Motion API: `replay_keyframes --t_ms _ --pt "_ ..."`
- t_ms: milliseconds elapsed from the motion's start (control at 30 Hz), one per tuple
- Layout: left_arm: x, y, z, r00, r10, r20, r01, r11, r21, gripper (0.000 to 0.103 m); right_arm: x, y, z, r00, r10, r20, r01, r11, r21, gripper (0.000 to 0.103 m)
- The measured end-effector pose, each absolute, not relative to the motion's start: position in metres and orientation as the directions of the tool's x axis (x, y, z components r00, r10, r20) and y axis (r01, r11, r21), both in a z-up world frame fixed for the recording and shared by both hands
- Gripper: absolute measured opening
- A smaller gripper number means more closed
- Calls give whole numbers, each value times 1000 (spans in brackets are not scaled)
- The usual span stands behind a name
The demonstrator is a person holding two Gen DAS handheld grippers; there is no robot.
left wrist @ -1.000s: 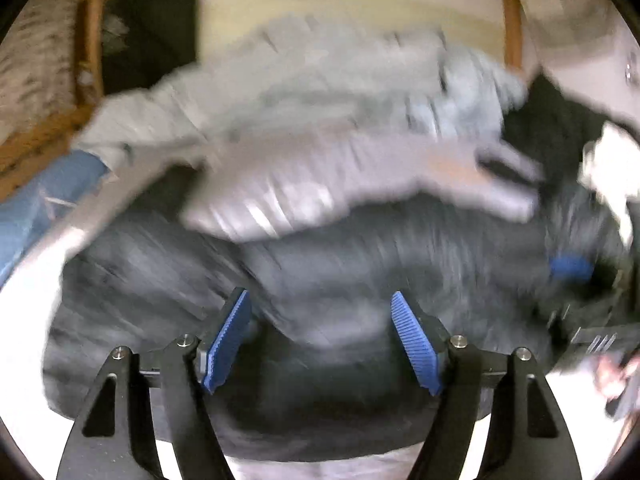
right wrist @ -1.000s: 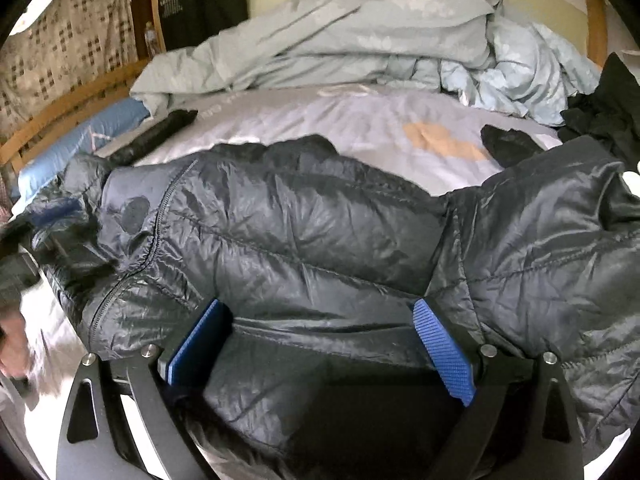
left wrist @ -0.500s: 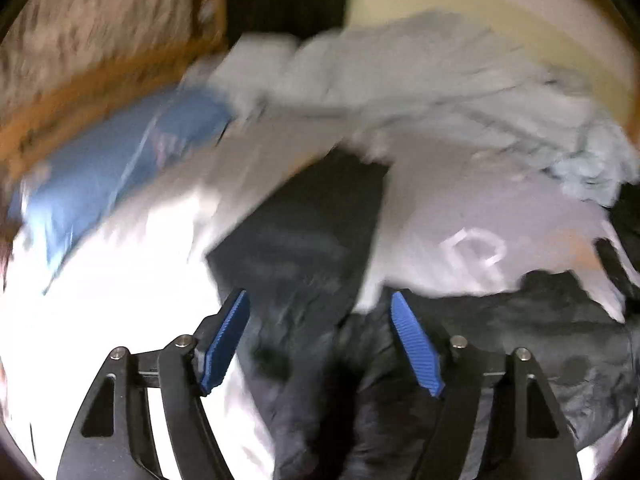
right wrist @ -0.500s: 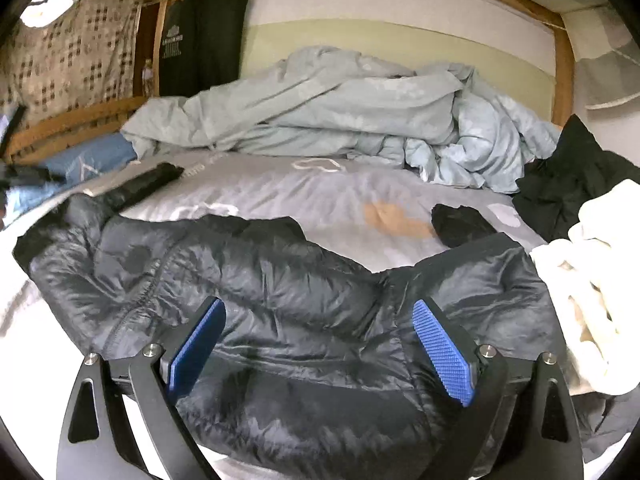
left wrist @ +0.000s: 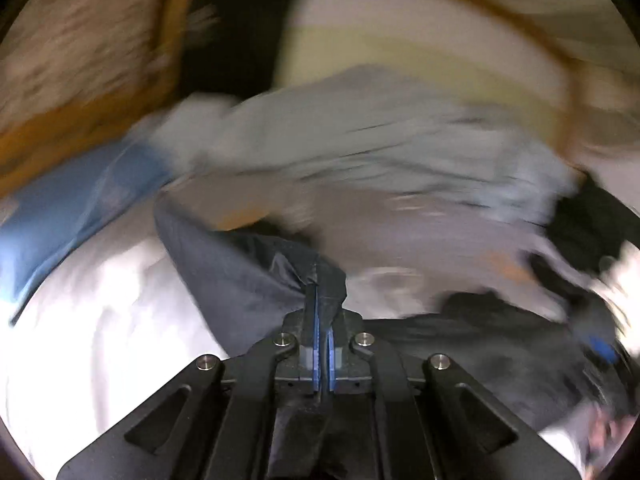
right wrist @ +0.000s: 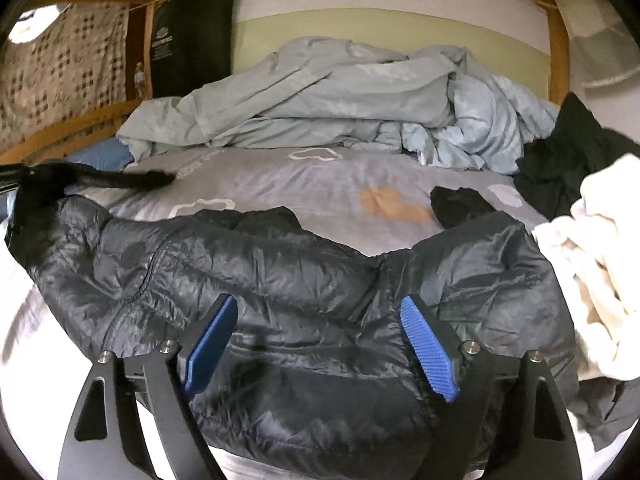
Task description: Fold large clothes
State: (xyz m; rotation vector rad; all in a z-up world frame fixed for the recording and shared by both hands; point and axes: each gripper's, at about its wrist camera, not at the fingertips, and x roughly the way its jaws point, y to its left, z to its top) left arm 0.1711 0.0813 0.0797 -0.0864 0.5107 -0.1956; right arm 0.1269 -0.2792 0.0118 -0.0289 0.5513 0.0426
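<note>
We are spreading the dark jacket [right wrist: 304, 300] across the grey sheet [right wrist: 320, 184], in front of the crumpled blue duvet [right wrist: 340, 96]. Our left gripper [left wrist: 322, 344] is pinching a fold of the jacket's fabric, its jaws having just closed on it. Our right gripper [right wrist: 320, 344] is hovering over the jacket's middle, jaws apart though lately narrowing, gripping nothing. A cream garment [right wrist: 600, 260] is lying right of the jacket.
</note>
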Motion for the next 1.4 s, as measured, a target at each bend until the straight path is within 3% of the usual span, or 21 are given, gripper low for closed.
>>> replay_keyframes --t_ms 67,167,267,400,533,700,800,933,1000,1033,1067,1100,1200,1400 --pt "154 51 77 820 -345 -457 328 937 -119 2 127 -283 13 853 40 -520 -41 999 10 86" --pt "142 8 55 708 -481 -517 508 856 -100 3 124 -284 17 862 48 -505 -38 999 29 86" --pt "142 -26 25 624 -460 -631 570 821 -35 4 119 -286 21 867 96 -488 -69 995 73 86" --pt "148 -47 -6 558 -327 -763 551 833 47 10 117 -282 25 871 119 -476 -95 993 74 86" --pt "142 -45 -5 597 -285 -750 510 856 81 11 117 -278 23 869 112 -481 -99 994 52 86" --pt "125 -51 10 696 -297 -653 504 850 151 57 119 -280 20 860 125 -494 -106 992 67 86" --pt "123 -53 19 738 -319 -595 526 824 210 58 120 -280 19 860 129 -494 -109 992 70 86" --pt "146 -53 12 753 -221 -620 450 861 239 58 120 -278 16 855 134 -501 -113 991 71 86" --pt "165 -40 5 755 -112 -646 344 907 245 54 120 -274 14 855 132 -502 -115 991 64 86" --pt "171 -31 1 760 -27 -650 265 925 271 45 119 -272 14 855 132 -502 -118 991 60 86" --pt "178 -22 -2 762 42 -647 189 940 284 22 119 -271 14 856 133 -500 -120 991 58 86" --pt "181 -14 -1 756 32 -653 170 955 243 9 118 -271 14 857 133 -498 -122 991 55 86" --pt "178 3 13 742 -142 -655 237 970 58 2 117 -269 15 859 139 -493 -129 990 55 86" --pt "130 -5 68 716 -515 -471 544 835 -87 0 115 -266 17 863 149 -483 -140 989 54 86"
